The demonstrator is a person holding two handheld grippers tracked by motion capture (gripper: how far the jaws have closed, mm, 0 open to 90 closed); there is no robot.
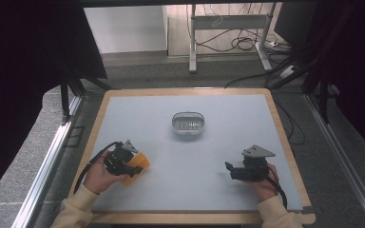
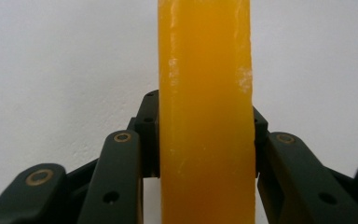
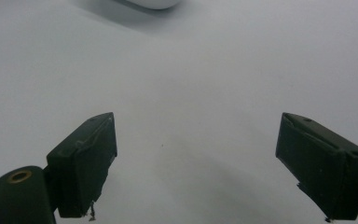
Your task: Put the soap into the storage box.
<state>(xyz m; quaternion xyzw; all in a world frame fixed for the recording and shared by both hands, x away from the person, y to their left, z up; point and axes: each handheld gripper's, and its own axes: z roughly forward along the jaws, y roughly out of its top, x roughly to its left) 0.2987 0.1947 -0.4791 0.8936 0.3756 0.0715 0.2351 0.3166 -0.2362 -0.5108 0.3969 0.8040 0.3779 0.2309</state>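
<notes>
High view: at lower left the left gripper (image 1: 132, 167) clamps an orange block (image 1: 138, 167) low over the pale table (image 1: 228, 142), likely to carry it to the oval wire basket (image 1: 188, 124) at centre; the right gripper (image 1: 228, 167) waits lower right. Left gripper view: jaws squeeze the block's (image 2: 205, 112) waxy, smooth, flat sides. Right gripper view: matte black jaws stand wide apart, holding nothing, above bare table (image 3: 191, 84)
</notes>
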